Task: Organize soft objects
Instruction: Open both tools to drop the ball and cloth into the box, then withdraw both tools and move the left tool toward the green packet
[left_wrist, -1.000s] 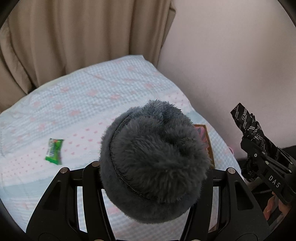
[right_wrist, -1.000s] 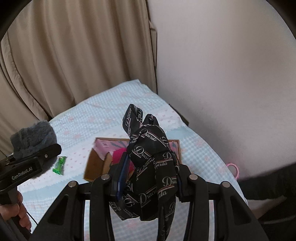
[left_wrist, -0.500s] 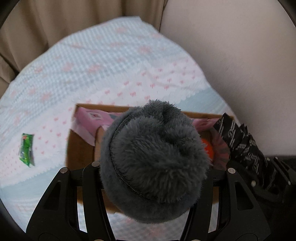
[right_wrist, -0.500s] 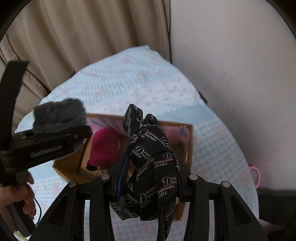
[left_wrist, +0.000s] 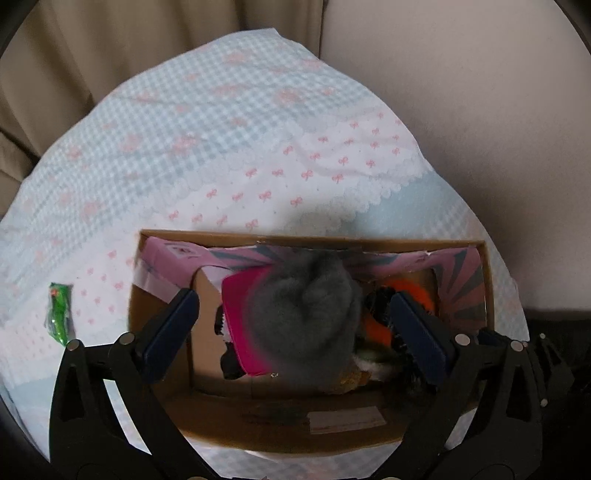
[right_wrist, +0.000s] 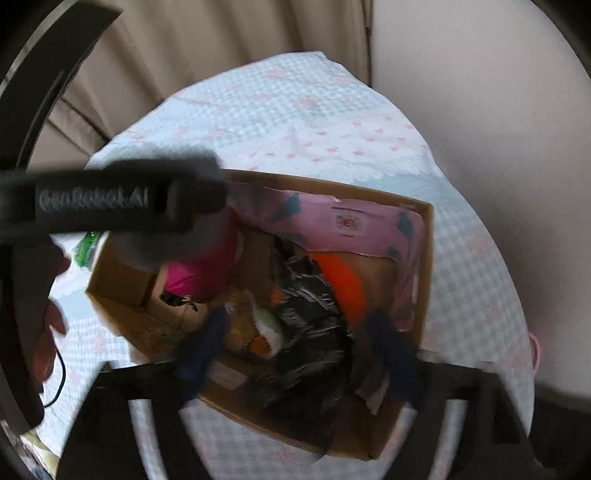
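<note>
A cardboard box (left_wrist: 280, 424) with pink flaps sits on the bed. My left gripper (left_wrist: 295, 328) is open above it; the grey fluffy hat (left_wrist: 306, 317) is blurred between the spread jaws, over a pink pouch (left_wrist: 240, 317) in the box. My right gripper (right_wrist: 299, 347) is open over the box (right_wrist: 373, 439); the black printed scarf (right_wrist: 314, 332) lies blurred in the box between its jaws, beside an orange item (right_wrist: 343, 284) and a plush toy (right_wrist: 266, 328). The left gripper body (right_wrist: 110, 199) crosses the right wrist view.
A light blue checked bedspread with pink bows (left_wrist: 221, 147) covers the bed. A green wrapper (left_wrist: 59, 314) lies left of the box. Beige curtains (left_wrist: 110, 55) and a pale wall (left_wrist: 480, 92) stand behind. A pink ring (right_wrist: 533, 350) lies at the bed's right edge.
Both grippers moved over the box and opened. The grey hat left the left jaws and the black scarf left the right jaws, both dropping into the box.
</note>
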